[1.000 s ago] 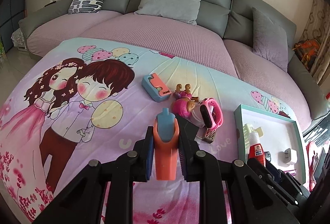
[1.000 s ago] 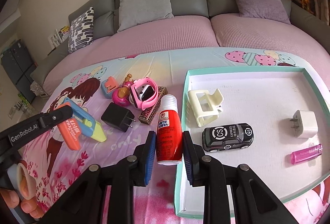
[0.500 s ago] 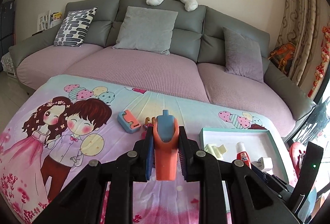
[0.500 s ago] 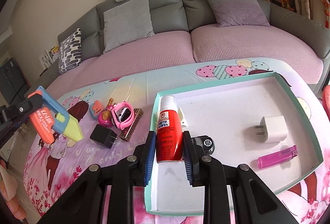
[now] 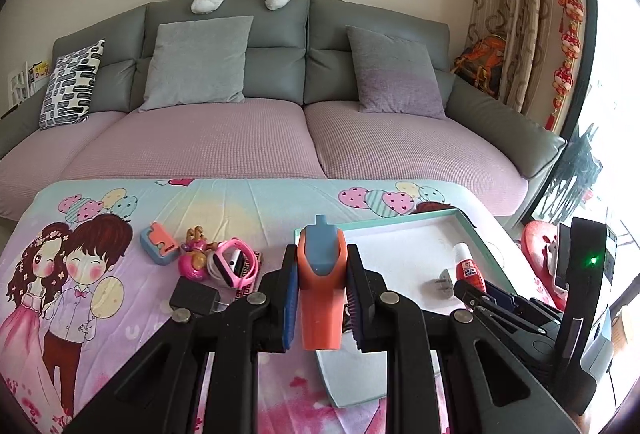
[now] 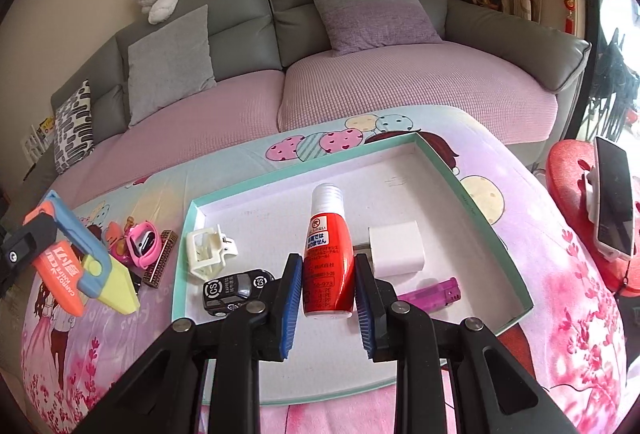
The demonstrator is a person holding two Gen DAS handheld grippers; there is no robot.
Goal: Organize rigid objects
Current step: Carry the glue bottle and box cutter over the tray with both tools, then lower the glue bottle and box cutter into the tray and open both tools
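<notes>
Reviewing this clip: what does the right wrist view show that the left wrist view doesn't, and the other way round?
Only the right wrist view shows the black toy car, the cream hair clip, the purple lighter and a phone on a stand.

Only the left wrist view shows the blue-and-coral case and the black charger left of the tray.

Both show the teal-rimmed tray, the white plug, the pink watch, the left gripper shut on the orange toy knife and the right gripper shut on the red bottle.
</notes>
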